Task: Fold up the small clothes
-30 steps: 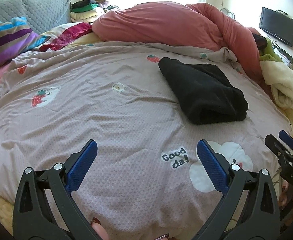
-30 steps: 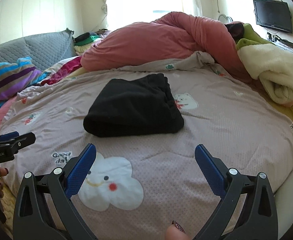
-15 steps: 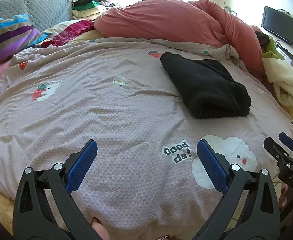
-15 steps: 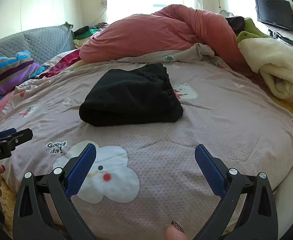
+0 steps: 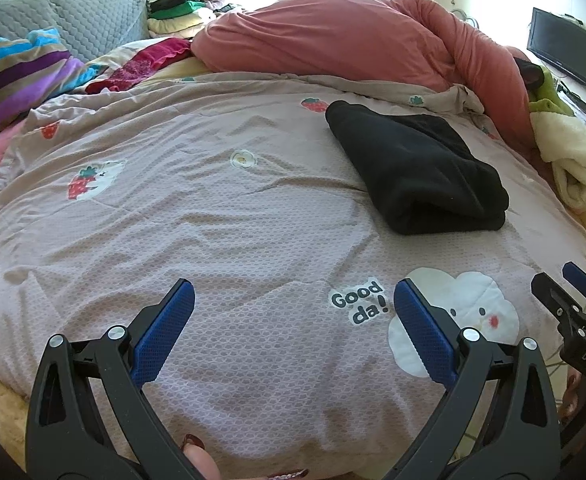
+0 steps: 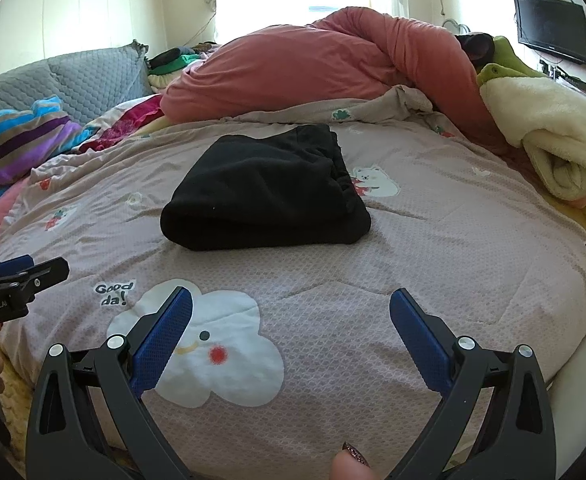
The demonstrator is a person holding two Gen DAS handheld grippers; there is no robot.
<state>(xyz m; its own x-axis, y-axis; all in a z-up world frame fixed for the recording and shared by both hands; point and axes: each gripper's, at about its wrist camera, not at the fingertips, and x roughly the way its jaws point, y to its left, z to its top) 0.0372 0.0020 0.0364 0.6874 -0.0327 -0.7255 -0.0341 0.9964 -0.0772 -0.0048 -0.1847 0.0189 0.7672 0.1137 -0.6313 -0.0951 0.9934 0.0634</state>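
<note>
Right wrist view: black garment [image 6: 265, 196] folded mid-bed, toward far edge; right gripper [image 6: 291, 320] and left gripper [image 5: 293, 312] spread, empty. Best approached low, pinching one thick edge each.

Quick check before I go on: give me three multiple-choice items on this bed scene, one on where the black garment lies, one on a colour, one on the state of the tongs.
1. The folded black garment lies:
A. on the mauve printed quilt
B. on the cream blanket
C. between the right tongs

2. The pads on the tongs are:
A. red
B. blue
C. green

3. The left tongs and right tongs are:
A. both shut on cloth
B. one open, one shut
C. both open and empty

Answers: 1 A, it rests on the quilt, past the cloud print; 2 B, blue ribbed pads show in both views; 3 C, each pair is spread wide with only quilt between.
</note>
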